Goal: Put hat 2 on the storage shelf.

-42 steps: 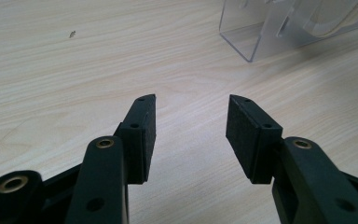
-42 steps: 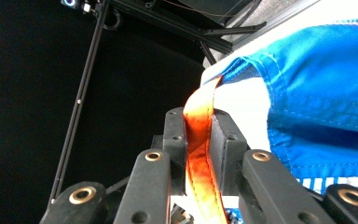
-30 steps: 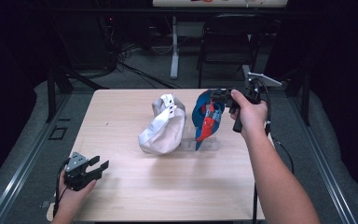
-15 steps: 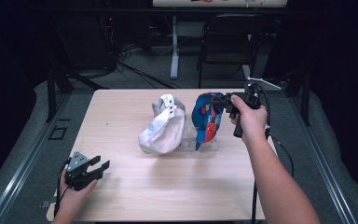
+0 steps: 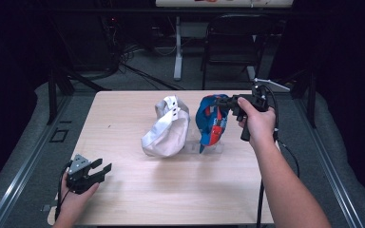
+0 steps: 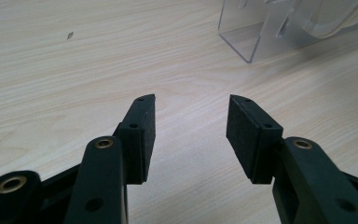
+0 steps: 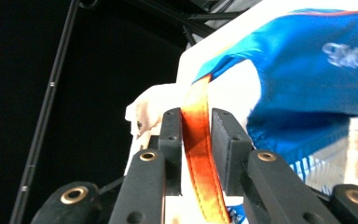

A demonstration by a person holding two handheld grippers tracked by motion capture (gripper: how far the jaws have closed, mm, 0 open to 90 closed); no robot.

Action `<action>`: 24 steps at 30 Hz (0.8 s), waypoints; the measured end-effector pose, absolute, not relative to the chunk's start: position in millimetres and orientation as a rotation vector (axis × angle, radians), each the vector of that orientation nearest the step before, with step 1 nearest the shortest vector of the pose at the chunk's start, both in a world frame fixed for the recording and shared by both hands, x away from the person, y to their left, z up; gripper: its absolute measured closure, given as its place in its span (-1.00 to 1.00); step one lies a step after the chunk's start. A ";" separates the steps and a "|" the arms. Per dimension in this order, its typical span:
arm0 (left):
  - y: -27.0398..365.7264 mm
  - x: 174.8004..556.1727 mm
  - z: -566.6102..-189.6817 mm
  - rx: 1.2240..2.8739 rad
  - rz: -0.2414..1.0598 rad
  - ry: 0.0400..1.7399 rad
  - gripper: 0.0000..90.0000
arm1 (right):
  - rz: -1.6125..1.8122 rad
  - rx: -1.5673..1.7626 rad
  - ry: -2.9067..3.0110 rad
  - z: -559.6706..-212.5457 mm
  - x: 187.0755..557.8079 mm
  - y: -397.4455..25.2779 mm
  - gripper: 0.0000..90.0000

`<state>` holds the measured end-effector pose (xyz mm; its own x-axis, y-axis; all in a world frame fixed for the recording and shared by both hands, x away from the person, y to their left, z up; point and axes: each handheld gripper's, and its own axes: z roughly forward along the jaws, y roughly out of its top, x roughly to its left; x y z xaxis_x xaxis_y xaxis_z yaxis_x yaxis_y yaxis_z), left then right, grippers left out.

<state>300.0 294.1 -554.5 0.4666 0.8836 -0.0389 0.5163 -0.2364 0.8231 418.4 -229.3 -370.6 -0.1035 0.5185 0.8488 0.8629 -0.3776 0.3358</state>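
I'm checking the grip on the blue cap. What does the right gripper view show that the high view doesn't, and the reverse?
Right gripper view: the orange strap runs between the right claw jaws, which are closed onto it.

High view: the white cap beside the blue one, the table, and the left claw open near the table's front-left corner.

Both: the blue cap at the right claw.
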 end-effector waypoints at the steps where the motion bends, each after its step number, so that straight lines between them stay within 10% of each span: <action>1: 294.1 300.0 -554.6 1.899 0.568 1.172 0.17 | -1.480 -1.854 -1.524 -369.4 417.6 -229.7 0.65; 24: 294.2 300.1 -555.5 1.893 0.567 1.176 0.15 | -1.497 -1.859 -1.671 -354.0 400.0 -240.1 0.35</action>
